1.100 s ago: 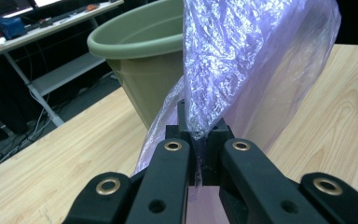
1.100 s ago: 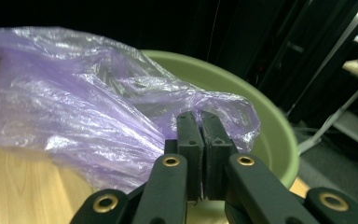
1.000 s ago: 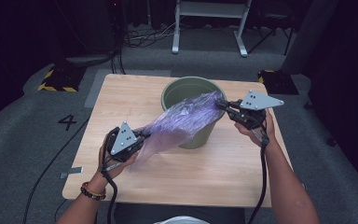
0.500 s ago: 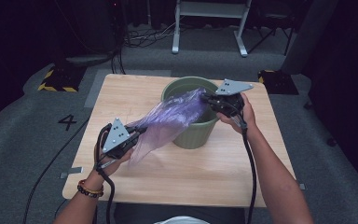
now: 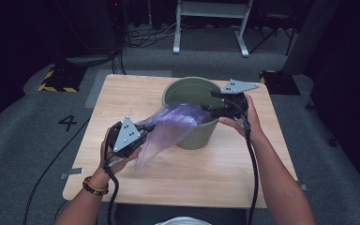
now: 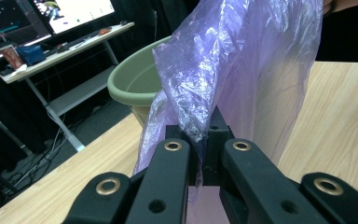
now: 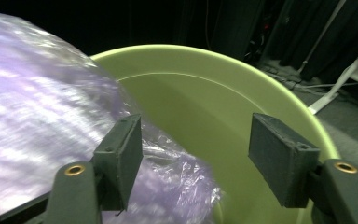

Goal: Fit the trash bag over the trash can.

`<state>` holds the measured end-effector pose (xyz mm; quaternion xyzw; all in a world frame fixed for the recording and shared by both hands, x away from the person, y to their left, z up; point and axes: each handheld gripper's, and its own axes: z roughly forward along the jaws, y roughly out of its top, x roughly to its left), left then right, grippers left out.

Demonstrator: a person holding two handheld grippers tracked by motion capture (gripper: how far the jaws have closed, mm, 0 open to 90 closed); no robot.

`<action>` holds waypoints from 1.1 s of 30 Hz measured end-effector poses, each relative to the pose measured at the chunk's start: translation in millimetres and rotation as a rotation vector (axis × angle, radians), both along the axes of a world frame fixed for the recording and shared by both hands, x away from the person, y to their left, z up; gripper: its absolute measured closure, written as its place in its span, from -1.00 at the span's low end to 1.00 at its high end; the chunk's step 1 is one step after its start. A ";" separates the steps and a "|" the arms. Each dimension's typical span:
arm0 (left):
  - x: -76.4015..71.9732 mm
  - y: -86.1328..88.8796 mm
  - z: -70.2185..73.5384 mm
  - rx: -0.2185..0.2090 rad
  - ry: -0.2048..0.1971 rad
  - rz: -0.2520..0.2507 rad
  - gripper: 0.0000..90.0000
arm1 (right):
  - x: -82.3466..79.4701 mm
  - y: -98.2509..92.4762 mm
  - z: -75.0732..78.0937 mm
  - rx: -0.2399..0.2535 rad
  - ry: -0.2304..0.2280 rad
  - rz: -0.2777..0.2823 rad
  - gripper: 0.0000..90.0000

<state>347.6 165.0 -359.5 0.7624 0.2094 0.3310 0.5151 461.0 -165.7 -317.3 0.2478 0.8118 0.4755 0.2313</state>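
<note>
High view: the purple plastic bag (image 5: 173, 126) is stretched from the green bucket's (image 5: 192, 136) rim down to the left gripper (image 5: 143, 136), whose jaws are clamped tight on a bunched corner. The right gripper (image 5: 206, 108) is held over the bucket's mouth; its jaws have just been opening, nothing pinched. The bag's far end is blurred.

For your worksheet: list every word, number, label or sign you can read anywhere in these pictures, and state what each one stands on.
"4": a dark numeral on the grey floor mat left of the table, high view.
Monitor screens in the left gripper view: content too small and blurred to read.
Purple bag and green bucket: no print visible.
</note>
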 end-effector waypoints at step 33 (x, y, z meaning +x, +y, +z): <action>22.9 -51.6 6.6 0.052 0.041 -0.040 0.98 | -71.4 6.4 -10.6 0.015 -0.161 0.251 -0.10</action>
